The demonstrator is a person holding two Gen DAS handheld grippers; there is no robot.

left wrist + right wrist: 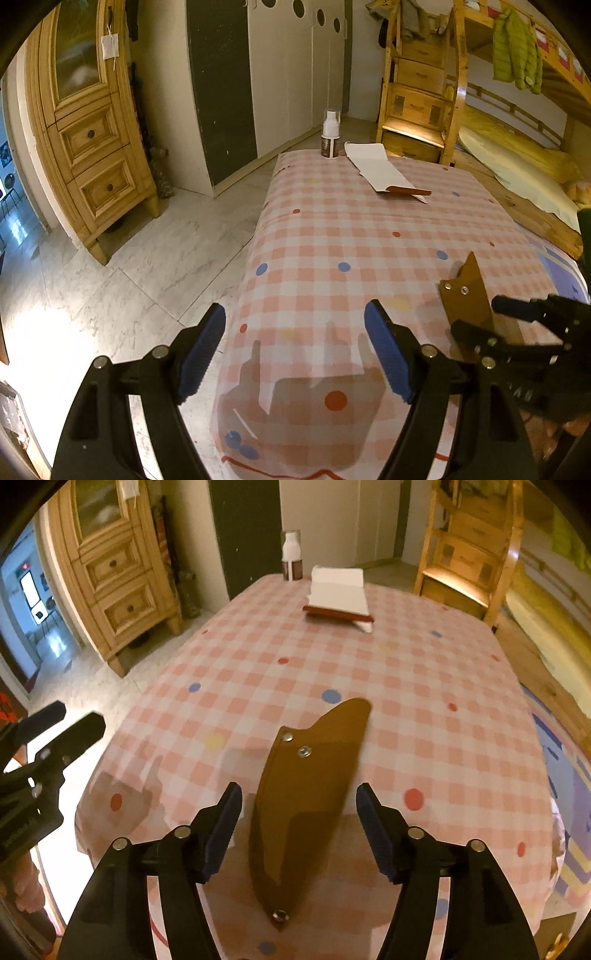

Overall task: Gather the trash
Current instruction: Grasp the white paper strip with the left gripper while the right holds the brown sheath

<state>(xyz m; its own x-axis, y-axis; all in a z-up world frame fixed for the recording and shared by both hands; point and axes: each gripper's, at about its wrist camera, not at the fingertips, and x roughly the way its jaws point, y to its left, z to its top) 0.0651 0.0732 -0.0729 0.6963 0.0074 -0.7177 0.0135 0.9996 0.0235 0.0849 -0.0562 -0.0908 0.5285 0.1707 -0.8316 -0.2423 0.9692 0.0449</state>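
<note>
checked tablecloth (424, 686) | R gripper (299, 816) open, brown sheath (306, 794) between, untouched | L gripper (295, 350) open

Table (424, 686) wore a pink checked cloth with coloured dots. Brown riveted sheath (306, 805) lay near edge; white spray bottle (291, 555) and folded white card (338, 590) sat far end.

Wooden cabinet (92, 147) left, green jacket (517, 51) hanging (bunk bed (517, 155), probably), marble floor (147, 251).
</note>
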